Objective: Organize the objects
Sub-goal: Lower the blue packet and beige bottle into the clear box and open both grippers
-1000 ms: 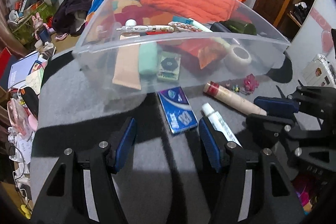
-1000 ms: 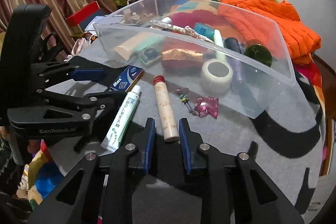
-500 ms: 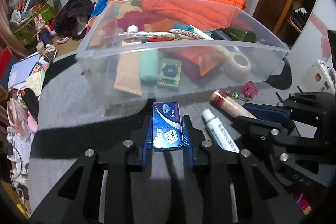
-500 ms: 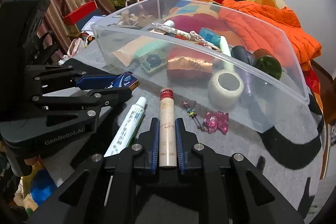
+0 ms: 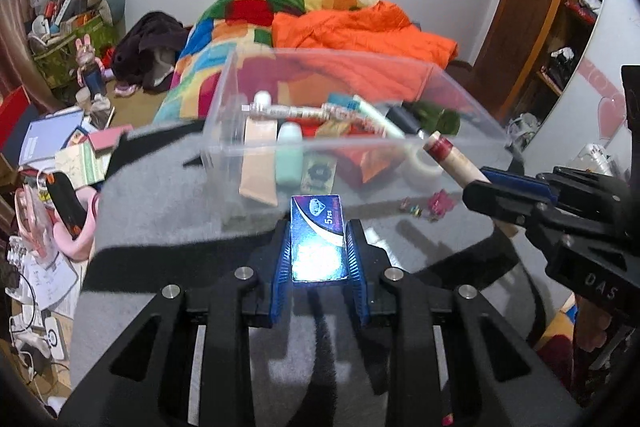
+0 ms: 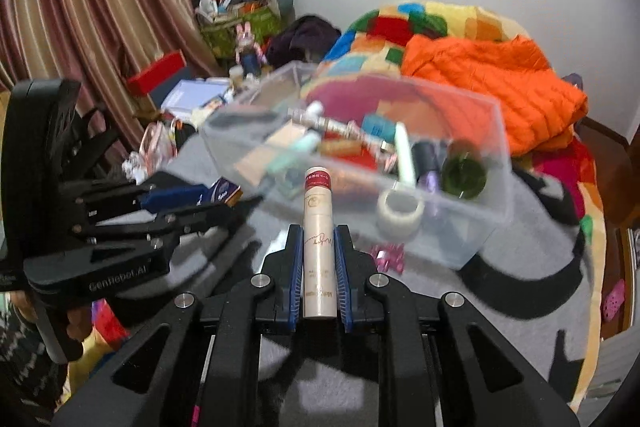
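Observation:
My left gripper [image 5: 318, 227] is shut on a small blue box [image 5: 317, 235] and holds it above the grey table [image 5: 168, 203], in front of the clear plastic bin [image 5: 320, 143]. My right gripper [image 6: 319, 231] is shut on a cream tube with a red cap [image 6: 318, 227], lifted and pointing at the bin [image 6: 472, 223]. The tube [image 5: 452, 163] and right gripper also show at the right of the left wrist view. The bin holds several tubes, a tape roll [image 6: 400, 213] and a green bottle [image 6: 464, 175].
A pink hair clip [image 5: 440, 201] and small beads [image 5: 412, 207] lie on the table beside the bin. A bed with an orange jacket [image 5: 360, 31] stands behind. Clutter covers the floor at the left [image 5: 52, 147].
Both grippers closed on their objects and lifted them off the table: the left on the blue box, the right on the cream tube. The white tube is out of sight now.

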